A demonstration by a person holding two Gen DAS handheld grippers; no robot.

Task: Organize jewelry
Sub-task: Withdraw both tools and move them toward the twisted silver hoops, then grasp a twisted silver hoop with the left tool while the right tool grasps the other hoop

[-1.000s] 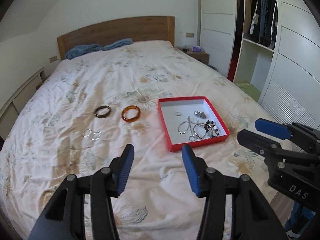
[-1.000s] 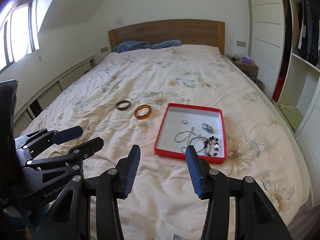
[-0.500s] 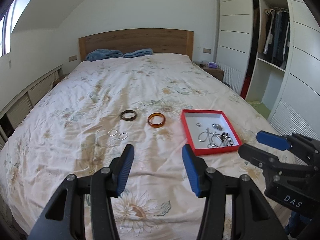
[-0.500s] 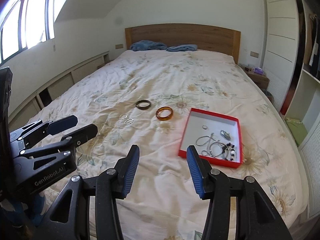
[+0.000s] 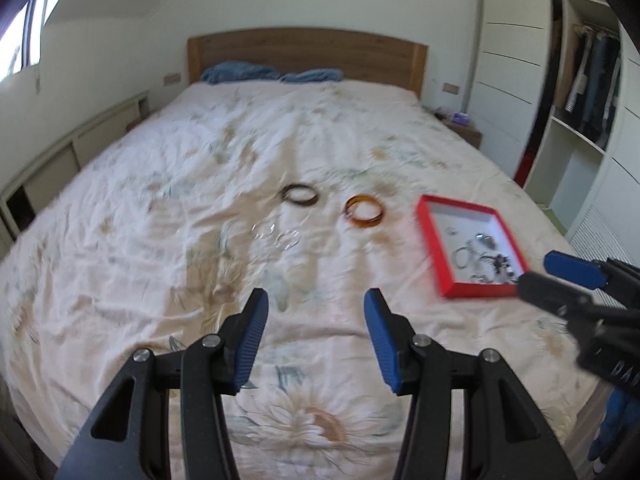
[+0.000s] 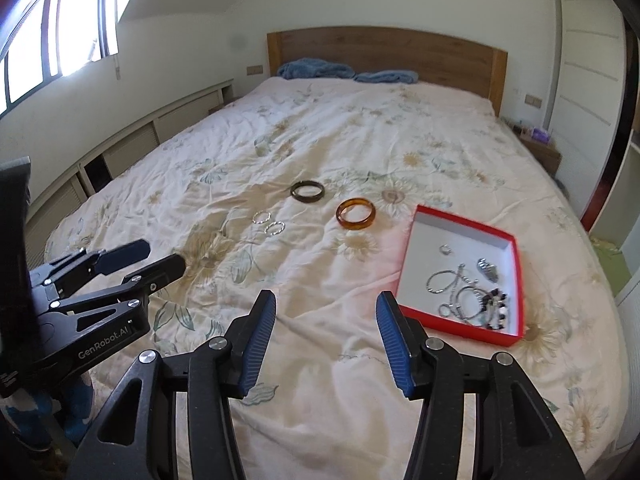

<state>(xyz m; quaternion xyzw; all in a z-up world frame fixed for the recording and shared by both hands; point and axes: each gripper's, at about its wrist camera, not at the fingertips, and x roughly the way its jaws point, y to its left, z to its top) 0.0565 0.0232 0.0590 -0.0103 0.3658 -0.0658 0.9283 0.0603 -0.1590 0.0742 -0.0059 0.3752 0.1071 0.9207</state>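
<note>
On the flowered bedspread lie a dark brown bangle point(image 6: 307, 191), an amber bangle point(image 6: 355, 213) and two small silver rings point(image 6: 269, 223). To their right is a red tray point(image 6: 516, 276) holding several silver pieces and a beaded bracelet. The same items show blurred in the left wrist view: dark bangle point(image 5: 300, 195), amber bangle point(image 5: 365, 212), rings point(image 5: 276, 234), tray point(image 5: 430, 240). My left gripper point(image 5: 316, 320) is open and empty, above the near bed. My right gripper point(image 6: 326, 322) is open and empty, left of the tray's near corner.
A wooden headboard point(image 6: 384, 50) and blue pillows point(image 6: 316, 69) are at the far end. Low cabinets point(image 6: 120, 152) run along the left wall under a window. A wardrobe with hanging clothes point(image 5: 592, 80) and a nightstand point(image 5: 460, 128) stand on the right.
Both views have swung to the left, so the bangles, rings and tray now sit further right in frame. Both grippers stayed open and empty.
</note>
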